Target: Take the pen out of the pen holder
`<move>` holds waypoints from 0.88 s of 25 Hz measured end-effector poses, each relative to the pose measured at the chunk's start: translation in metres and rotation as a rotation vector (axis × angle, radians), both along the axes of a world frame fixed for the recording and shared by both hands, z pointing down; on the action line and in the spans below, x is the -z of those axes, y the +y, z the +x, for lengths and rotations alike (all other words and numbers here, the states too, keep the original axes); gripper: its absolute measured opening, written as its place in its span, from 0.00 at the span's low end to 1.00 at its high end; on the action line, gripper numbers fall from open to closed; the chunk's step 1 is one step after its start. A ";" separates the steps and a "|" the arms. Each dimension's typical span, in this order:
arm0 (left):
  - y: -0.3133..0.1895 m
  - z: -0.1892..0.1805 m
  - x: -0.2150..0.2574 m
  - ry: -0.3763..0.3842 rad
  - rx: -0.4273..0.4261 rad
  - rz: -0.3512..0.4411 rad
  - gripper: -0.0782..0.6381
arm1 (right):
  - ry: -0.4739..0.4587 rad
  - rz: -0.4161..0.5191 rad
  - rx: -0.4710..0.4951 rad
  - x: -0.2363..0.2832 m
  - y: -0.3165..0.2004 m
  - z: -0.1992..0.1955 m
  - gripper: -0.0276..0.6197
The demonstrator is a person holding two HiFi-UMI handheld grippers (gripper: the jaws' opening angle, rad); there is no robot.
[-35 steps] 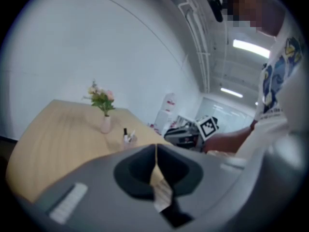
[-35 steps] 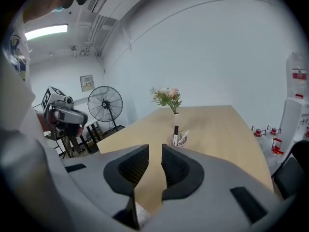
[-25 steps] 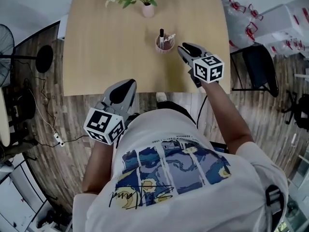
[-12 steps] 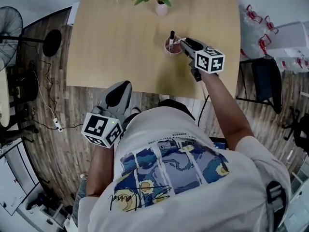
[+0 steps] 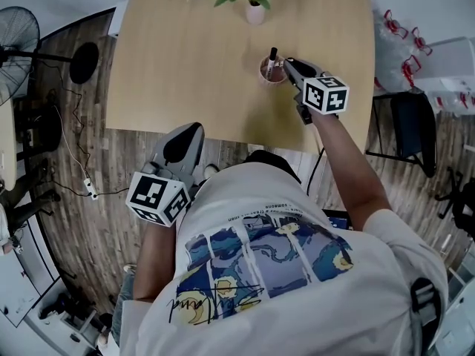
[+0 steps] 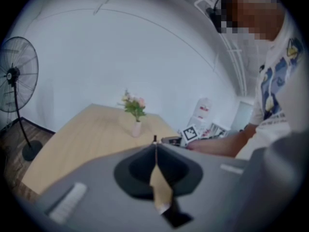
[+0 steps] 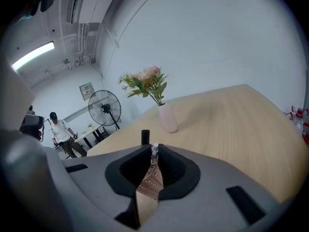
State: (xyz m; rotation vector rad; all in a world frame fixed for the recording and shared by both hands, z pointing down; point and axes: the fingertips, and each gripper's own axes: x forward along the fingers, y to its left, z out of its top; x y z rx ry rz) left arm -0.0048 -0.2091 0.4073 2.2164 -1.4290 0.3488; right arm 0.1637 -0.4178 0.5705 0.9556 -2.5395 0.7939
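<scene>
Fan [image 5: 18,32] on its stand at the far left, over the wood floor [image 5: 96,221]; a cable [image 5: 70,169] trails across the boards beside it.

Next comes my left gripper [image 5: 191,130], held off the near edge of the table [image 5: 185,73]; its jaws are pressed together with nothing between them, and its marker cube [image 5: 156,197] sits close to my white shirt [image 5: 274,251].

The pale wooden table fills the middle. At its far edge stands a small pink vase [image 5: 254,12] of flowers. Nearer to me and a little to the right, apart from the vase, stands the pen holder [image 5: 273,71], a small round cup. A black pen [image 5: 272,54] stands upright in it, on its left side.

My right gripper [image 5: 289,64] reaches in from the right, its tips at the holder's right rim. In the right gripper view its jaws are closing, and the top end of a white pen [image 7: 154,151] is pinched between the pads. The black pen rises just beyond the tips, outside the grip. The lower part of the white pen is hidden by the jaws, so I cannot tell how far it sits in the holder.

A dark chair [image 5: 412,117] stands off the table's right edge.
</scene>
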 end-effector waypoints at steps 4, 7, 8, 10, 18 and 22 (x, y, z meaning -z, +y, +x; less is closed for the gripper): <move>0.005 -0.004 0.000 0.002 -0.004 0.007 0.13 | 0.000 0.024 -0.013 0.008 0.001 0.002 0.10; 0.011 -0.005 0.002 0.004 -0.012 0.010 0.13 | 0.005 0.038 -0.025 0.015 0.002 0.006 0.10; 0.013 -0.006 0.002 0.006 -0.015 0.010 0.13 | 0.007 0.044 -0.030 0.017 0.003 0.007 0.10; 0.016 -0.008 0.002 0.010 -0.023 0.009 0.13 | 0.009 0.055 -0.042 0.023 0.004 0.009 0.10; 0.028 -0.015 0.005 0.031 -0.063 0.018 0.13 | 0.000 0.096 -0.103 0.051 0.014 0.018 0.10; 0.038 -0.022 0.003 0.042 -0.079 0.022 0.13 | -0.006 0.130 -0.138 0.066 0.021 0.021 0.10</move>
